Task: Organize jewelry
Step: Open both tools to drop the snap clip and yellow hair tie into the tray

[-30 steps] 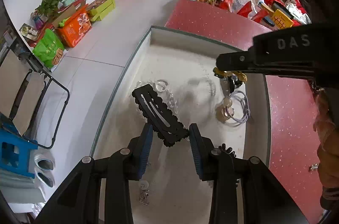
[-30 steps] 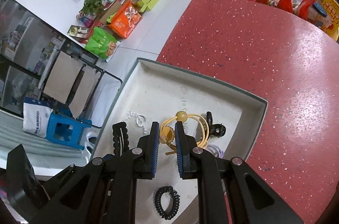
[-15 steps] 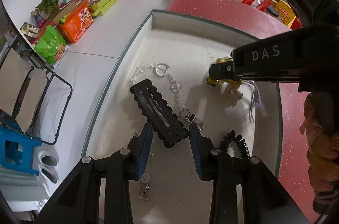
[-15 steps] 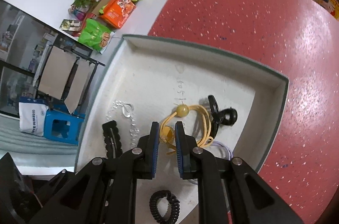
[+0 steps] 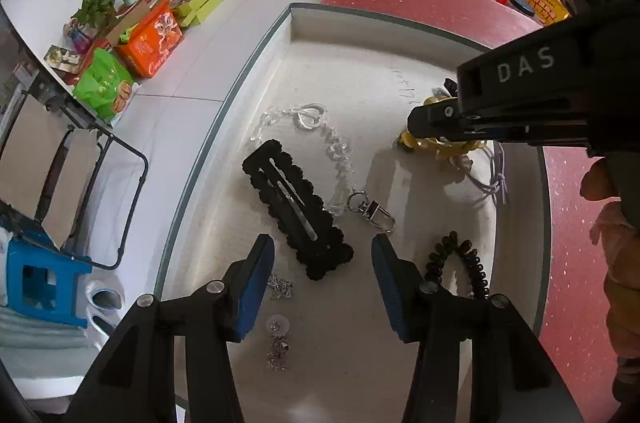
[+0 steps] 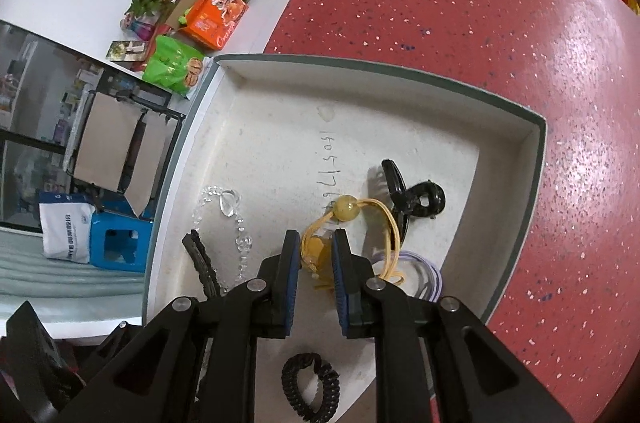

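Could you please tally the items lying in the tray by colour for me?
Black: 3, the scalloped clip, coil tie, claw clip
Clear or silver: 3, the bead chain, two small earrings
Yellow: 1, cord
Lavender: 1, cord
Total: 8

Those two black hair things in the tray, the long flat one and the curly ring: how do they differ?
The black hair clip is long, flat and scalloped, with a metal bar along its middle; the coiled hair tie is a springy spiral loop. The hair clip lies before the open left tongs; the hair tie lies beside their right finger. Both are black and rest on the tray floor.
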